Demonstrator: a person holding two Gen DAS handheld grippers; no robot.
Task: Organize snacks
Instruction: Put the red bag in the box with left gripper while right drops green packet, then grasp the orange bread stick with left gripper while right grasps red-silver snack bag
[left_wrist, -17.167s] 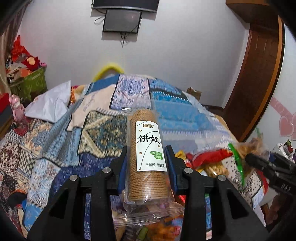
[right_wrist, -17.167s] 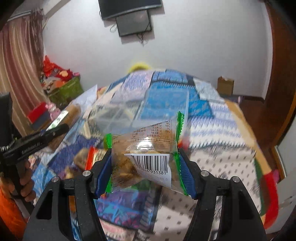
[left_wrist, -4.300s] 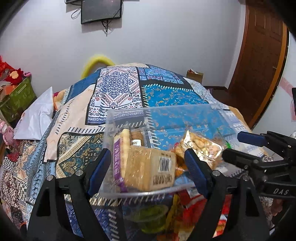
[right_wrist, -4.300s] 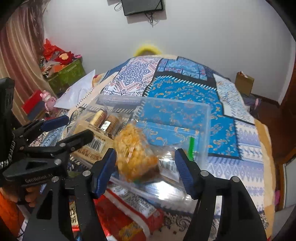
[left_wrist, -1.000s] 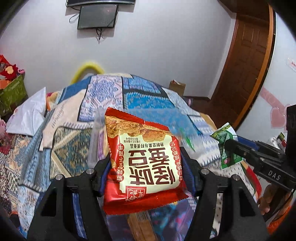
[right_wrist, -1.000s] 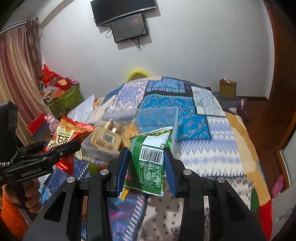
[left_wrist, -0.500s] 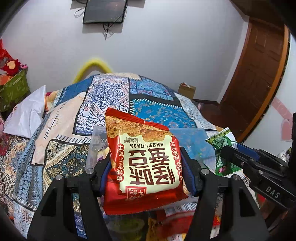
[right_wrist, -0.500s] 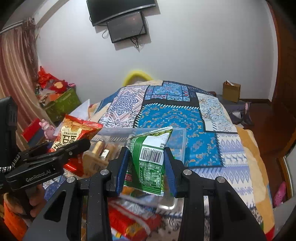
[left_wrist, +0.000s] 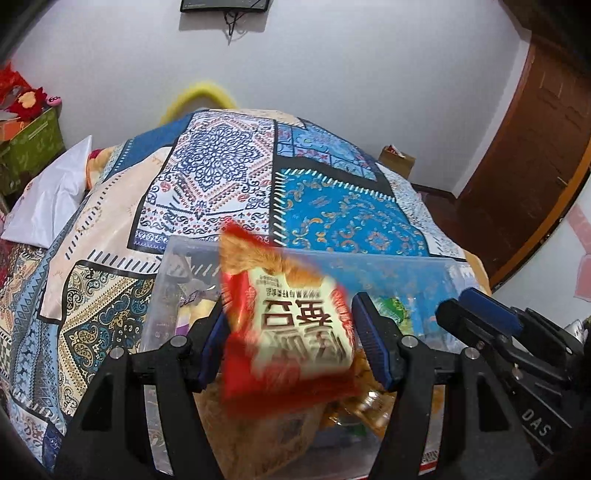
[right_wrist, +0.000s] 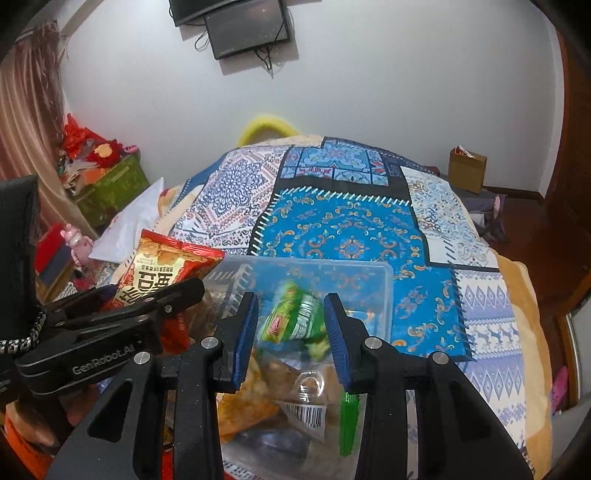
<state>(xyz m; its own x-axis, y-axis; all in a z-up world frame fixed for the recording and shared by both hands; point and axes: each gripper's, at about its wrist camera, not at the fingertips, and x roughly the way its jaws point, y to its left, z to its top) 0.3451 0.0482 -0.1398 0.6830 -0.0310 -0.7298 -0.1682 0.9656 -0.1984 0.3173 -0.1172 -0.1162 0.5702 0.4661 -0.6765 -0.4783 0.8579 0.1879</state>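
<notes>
Left wrist view
Left gripper (left_wrist: 291, 341): jaws spread wide, the red snack bag (left_wrist: 291, 325) blurred between them, touching neither blue pad as far as can be told.
Red snack bag, place: over the near left part of the clear plastic bin (left_wrist: 424, 264), tilted.
Bag label: large dark characters on a cream panel, upside down, too blurred to read.
In the way: the bag hides much of the bin's inside; tan and orange packets show below it.
Right gripper (left_wrist: 476, 314): at the right edge, "DAS" on its body.
Around: patchwork quilt (left_wrist: 332, 214) under the bin, white pillow (left_wrist: 48, 206), brown door (left_wrist: 535, 155).

Right wrist view
Right gripper (right_wrist: 290, 332): jaws apart, holding nothing.
Green snack packet (right_wrist: 295, 317): blurred, between the pads without touching them, above the packets in the bin (right_wrist: 384, 288).
Packet writing: a red oval mark, unreadable.
Other contents: clear wrapper with a barcode (right_wrist: 306, 410), orange snacks (right_wrist: 255, 402).
Left gripper (right_wrist: 159, 291): "GenRobot.AI" on its side, red bag (right_wrist: 159, 266) poking up behind it.
Around: wall screens (right_wrist: 240, 26), cardboard box (right_wrist: 467, 170), green box (right_wrist: 114, 188).
</notes>
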